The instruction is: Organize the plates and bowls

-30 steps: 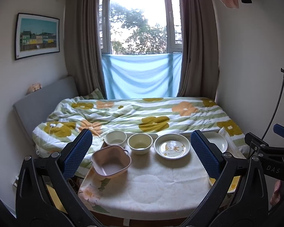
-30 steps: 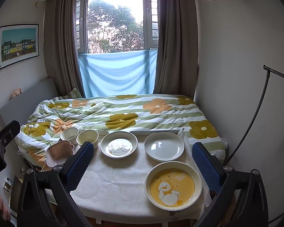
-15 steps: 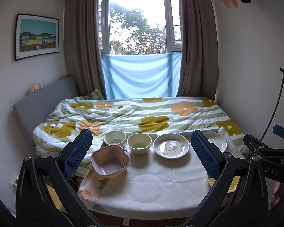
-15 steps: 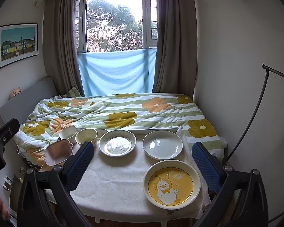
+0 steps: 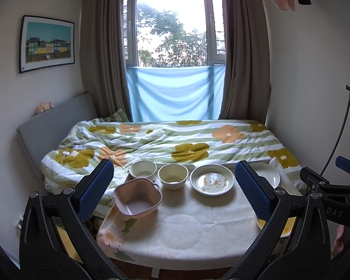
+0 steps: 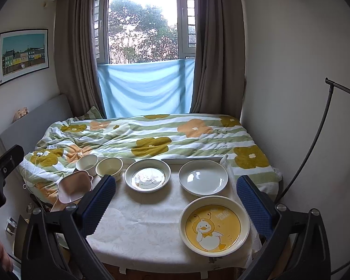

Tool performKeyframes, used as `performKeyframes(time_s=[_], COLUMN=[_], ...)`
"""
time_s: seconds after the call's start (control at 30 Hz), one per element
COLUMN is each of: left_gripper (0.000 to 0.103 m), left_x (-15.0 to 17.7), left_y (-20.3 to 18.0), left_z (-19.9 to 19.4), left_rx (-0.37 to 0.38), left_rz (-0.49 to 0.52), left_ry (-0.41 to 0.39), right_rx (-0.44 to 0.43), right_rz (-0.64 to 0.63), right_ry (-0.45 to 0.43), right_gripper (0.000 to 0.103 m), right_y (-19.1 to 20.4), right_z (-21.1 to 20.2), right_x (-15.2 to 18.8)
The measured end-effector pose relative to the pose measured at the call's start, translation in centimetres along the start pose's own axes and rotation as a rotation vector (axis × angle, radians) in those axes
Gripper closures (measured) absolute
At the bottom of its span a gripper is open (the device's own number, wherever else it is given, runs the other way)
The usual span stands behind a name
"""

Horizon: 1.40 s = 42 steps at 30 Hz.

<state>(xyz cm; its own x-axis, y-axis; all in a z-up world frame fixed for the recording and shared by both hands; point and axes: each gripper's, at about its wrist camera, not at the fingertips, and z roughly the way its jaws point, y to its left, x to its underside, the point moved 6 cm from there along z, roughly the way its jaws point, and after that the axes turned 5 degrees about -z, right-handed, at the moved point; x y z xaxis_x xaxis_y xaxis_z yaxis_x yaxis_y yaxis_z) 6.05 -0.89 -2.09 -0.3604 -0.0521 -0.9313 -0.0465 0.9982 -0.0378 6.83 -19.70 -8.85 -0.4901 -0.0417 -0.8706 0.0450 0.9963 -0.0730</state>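
On the cloth-covered table (image 5: 189,231) stand a pink square bowl (image 5: 137,197), a white bowl (image 5: 143,169), a cream bowl (image 5: 173,176), a cartoon plate (image 5: 211,180) and a plain white plate (image 5: 267,173). In the right wrist view I see the same pink bowl (image 6: 73,187), both round bowls (image 6: 109,166), the cartoon plate (image 6: 147,175), the white plate (image 6: 203,177) and a yellow duck plate (image 6: 214,226) at the front right. My left gripper (image 5: 173,189) and right gripper (image 6: 176,204) are open and empty, above the table's near edge.
A bed with a flowered quilt (image 5: 170,142) lies right behind the table. A grey headboard (image 5: 53,121) runs along the left wall. A black stand pole (image 6: 315,144) rises at the right. The window and curtains are at the back.
Both grippers have drifted very slightly; the dishes have not moved.
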Motion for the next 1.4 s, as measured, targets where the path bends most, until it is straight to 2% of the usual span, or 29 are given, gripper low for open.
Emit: performKeyframes(time_s=[1.4], left_gripper=[0.0], left_x=[-0.41], left_y=[1.03], left_z=[-0.54], left_rx=[0.003], left_rz=[-0.004], left_ry=[0.001], right_rx=[-0.007], right_rz=[-0.002], right_ry=[0.004], right_gripper=[0.0], right_y=[0.58], right_z=[-0.54], right_x=[-0.05])
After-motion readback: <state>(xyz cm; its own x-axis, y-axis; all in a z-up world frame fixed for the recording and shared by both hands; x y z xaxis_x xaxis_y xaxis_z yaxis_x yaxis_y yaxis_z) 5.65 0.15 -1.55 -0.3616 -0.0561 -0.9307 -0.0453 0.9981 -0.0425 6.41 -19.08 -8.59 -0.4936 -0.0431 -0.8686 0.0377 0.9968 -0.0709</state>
